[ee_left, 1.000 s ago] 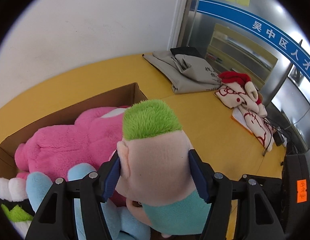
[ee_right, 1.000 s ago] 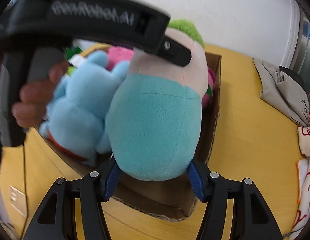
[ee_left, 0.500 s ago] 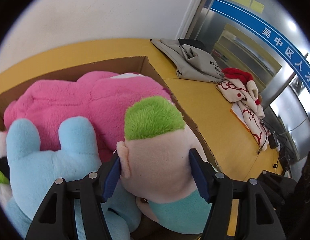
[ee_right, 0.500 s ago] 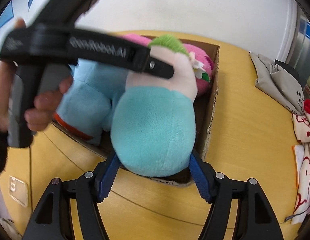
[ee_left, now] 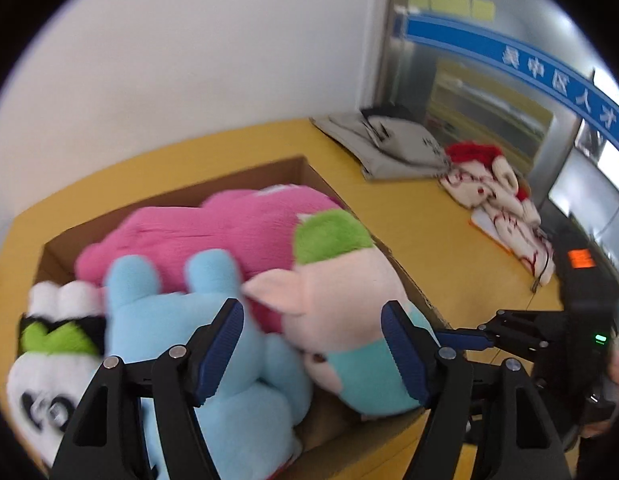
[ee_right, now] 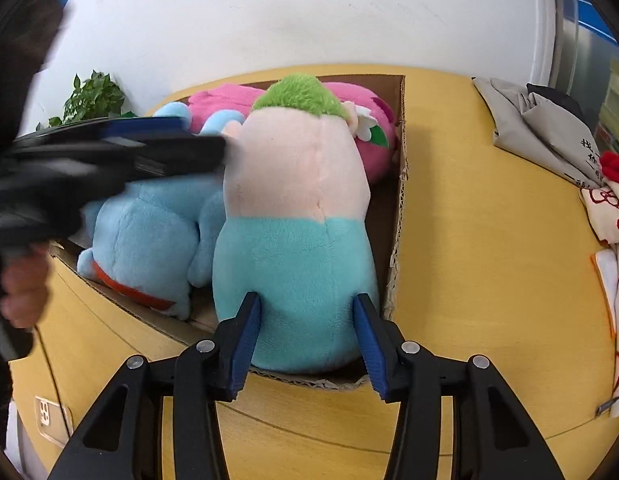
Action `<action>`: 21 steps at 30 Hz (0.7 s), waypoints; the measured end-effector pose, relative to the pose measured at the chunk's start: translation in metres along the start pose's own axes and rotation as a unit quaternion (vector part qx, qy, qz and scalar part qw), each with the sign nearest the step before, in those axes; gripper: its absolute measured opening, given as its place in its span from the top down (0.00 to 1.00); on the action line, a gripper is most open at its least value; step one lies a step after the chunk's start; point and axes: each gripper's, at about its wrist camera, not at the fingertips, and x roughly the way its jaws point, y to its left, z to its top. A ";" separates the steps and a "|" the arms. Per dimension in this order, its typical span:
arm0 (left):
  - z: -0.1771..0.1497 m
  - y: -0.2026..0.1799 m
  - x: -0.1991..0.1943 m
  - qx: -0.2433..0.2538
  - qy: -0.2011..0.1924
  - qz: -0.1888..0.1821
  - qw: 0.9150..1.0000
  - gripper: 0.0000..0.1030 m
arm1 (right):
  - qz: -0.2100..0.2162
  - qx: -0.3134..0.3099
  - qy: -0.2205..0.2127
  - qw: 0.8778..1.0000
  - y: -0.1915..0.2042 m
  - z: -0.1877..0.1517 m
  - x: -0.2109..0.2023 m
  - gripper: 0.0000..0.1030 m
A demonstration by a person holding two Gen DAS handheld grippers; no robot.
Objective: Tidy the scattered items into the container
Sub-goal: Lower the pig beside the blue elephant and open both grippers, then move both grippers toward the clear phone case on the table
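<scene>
A plush pig with green hair and a teal body (ee_right: pixel 297 216) lies in the near right corner of the cardboard box (ee_right: pixel 402 200). My right gripper (ee_right: pixel 305 336) has its blue pads against the teal body's lower end. My left gripper (ee_left: pixel 313 344) is open; the pig's head (ee_left: pixel 341 288) sits ahead of its jaws, untouched. A blue plush (ee_left: pixel 181 320), a pink plush (ee_left: pixel 229 228) and a panda plush (ee_left: pixel 49 372) fill the box. The left gripper also shows blurred in the right wrist view (ee_right: pixel 109 156).
The box stands on a yellow table (ee_right: pixel 489 260). Grey folded cloth (ee_left: pixel 393 144) and a red-and-white fabric item (ee_left: pixel 497 196) lie at the table's far right. A potted plant (ee_right: pixel 93 100) stands by the white wall.
My left gripper has opened, let go of the pig's head and drawn back. The pig has dropped lower into the box. The right gripper still sits at its body.
</scene>
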 end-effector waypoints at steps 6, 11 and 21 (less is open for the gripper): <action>-0.058 0.038 -0.099 -0.045 -0.043 0.075 0.995 0.30 | -0.034 -0.010 -0.031 0.999 0.019 -0.011 -0.023 0.19; -0.136 0.067 -0.177 -0.086 -0.055 0.123 0.987 0.24 | -0.011 -0.030 -0.107 0.994 0.063 -0.039 -0.092 0.04; -0.295 0.107 -0.246 -0.168 0.016 0.179 0.969 0.24 | 0.024 -0.063 -0.088 0.994 0.141 -0.112 -0.118 0.00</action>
